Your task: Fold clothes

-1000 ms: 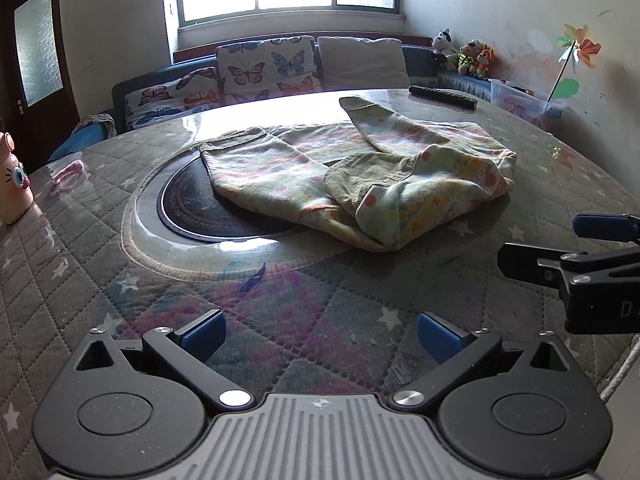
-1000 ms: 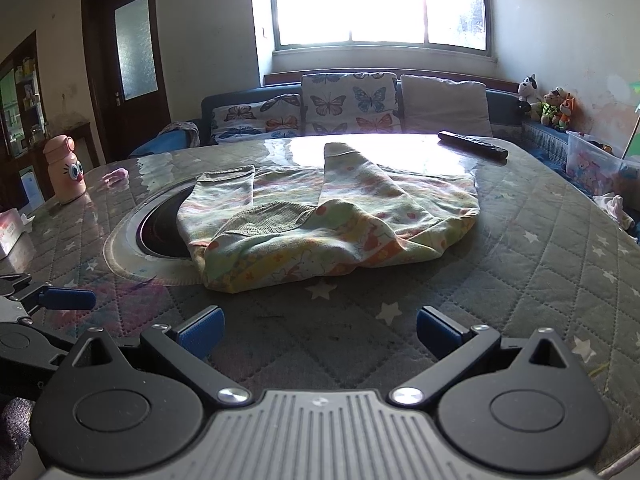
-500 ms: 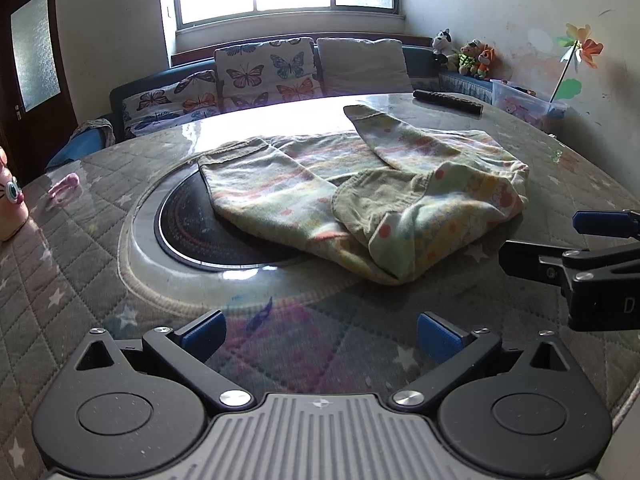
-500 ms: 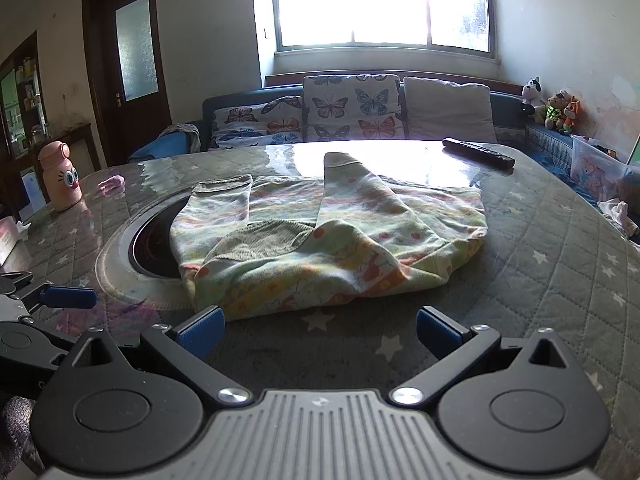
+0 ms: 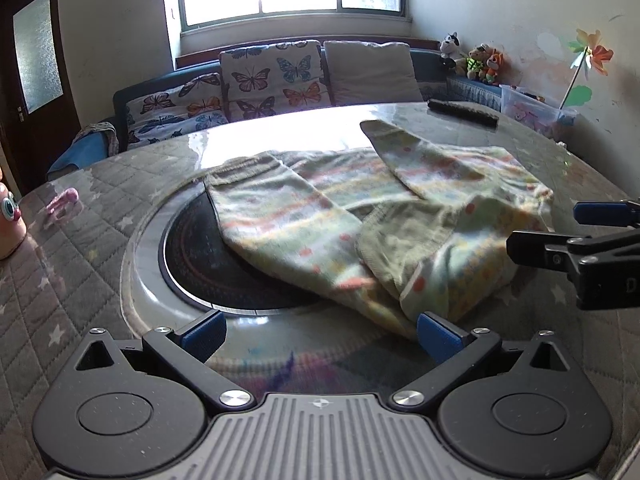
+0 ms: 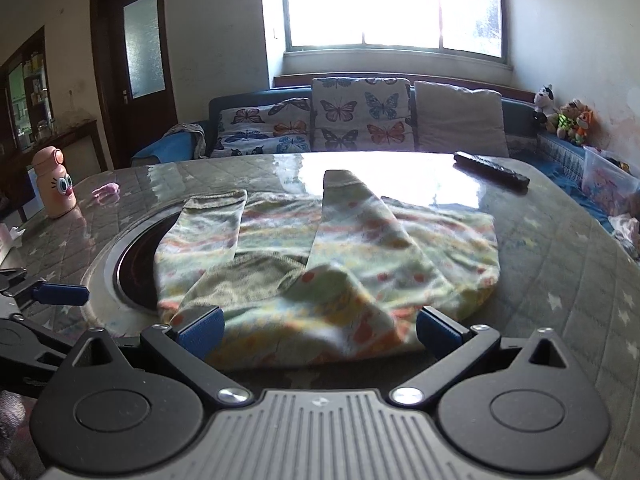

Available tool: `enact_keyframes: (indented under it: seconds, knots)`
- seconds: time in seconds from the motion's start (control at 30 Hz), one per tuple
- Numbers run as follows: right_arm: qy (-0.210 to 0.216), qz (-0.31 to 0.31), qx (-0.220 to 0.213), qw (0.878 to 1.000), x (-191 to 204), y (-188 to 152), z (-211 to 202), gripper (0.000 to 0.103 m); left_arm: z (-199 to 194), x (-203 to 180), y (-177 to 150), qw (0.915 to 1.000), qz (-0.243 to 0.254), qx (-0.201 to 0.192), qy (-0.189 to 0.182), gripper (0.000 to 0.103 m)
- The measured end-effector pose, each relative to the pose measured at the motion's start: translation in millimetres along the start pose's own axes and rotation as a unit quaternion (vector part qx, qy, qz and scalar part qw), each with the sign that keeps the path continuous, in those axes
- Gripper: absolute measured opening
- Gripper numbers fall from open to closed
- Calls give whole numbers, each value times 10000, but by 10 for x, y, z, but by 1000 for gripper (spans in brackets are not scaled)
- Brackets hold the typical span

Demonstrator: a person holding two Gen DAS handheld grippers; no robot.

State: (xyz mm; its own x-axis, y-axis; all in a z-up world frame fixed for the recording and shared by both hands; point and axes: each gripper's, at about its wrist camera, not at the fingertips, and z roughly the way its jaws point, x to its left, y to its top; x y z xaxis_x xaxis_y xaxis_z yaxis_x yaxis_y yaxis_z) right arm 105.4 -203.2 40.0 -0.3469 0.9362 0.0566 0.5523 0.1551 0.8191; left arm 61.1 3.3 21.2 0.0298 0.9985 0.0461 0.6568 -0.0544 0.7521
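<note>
A pale green garment (image 5: 372,216) with a pastel print lies partly folded on the round quilted table (image 5: 80,280), both sleeves laid across it. Part of it covers the dark round inset (image 5: 208,264) in the table's middle. My left gripper (image 5: 320,334) is open, low over the table at the garment's near left edge. My right gripper (image 6: 320,330) is open too, its blue pads either side of the garment's (image 6: 328,256) near hem. The right gripper (image 5: 588,236) also shows at the right edge of the left wrist view, and the left gripper (image 6: 44,296) at the left edge of the right wrist view.
A black remote (image 6: 492,174) lies at the table's far right. A pink cartoon bottle (image 6: 54,182) and a small pink object (image 6: 106,191) stand at the far left. Behind the table is a sofa with butterfly cushions (image 6: 360,120) and stuffed toys (image 6: 564,114).
Both grippers have moved forward toward the garment, which now looms larger. The right gripper's pads have reached the near hem. Both stay open.
</note>
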Motion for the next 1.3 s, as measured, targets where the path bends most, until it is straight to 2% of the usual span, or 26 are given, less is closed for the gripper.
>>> enact_keyframes:
  seconds: [0.07, 0.23, 0.33, 0.4, 0.43, 0.6, 0.67, 0.9, 1.1, 1.2, 1.3]
  knots:
    - [3, -58, 17, 10000, -29, 95, 104, 101, 22, 30, 71, 10000, -62, -39, -19, 103]
    - [219, -51, 171, 9996, -91, 245, 355, 90, 97, 84, 233, 9994, -248, -136, -205, 103]
    - [352, 7, 275, 9990, -132, 229, 427, 79, 165, 65, 291, 9992, -238, -167, -290, 102]
    - [440, 46, 345, 9984, -160, 218, 475, 60, 209, 62, 302, 9989, -242, -142, -388, 96]
    - [484, 65, 380, 9981, -174, 213, 499, 55, 232, 63, 306, 9986, -249, -122, -446, 92]
    - [666, 191, 450, 9966, -249, 184, 524, 17, 291, 100, 324, 9968, -374, -118, -693, 77]
    - [727, 247, 386, 9963, -286, 184, 437, 10, 302, 133, 358, 9961, -478, -150, -724, 73]
    - [996, 151, 68, 9949, -341, 112, -42, 7, 353, 215, 481, 9953, -736, -220, -592, 72]
    - [1086, 28, 125, 9940, -389, -145, -391, 7, 379, 247, 518, 9937, -902, -216, -632, 74]
    - [1112, 71, 297, 9933, -454, -262, -479, 11, 376, 160, 484, 9937, -747, -175, -814, 74]
    - [1044, 146, 278, 9940, -529, -276, -576, 14, 338, 7, 397, 9940, -379, -157, -1014, 74]
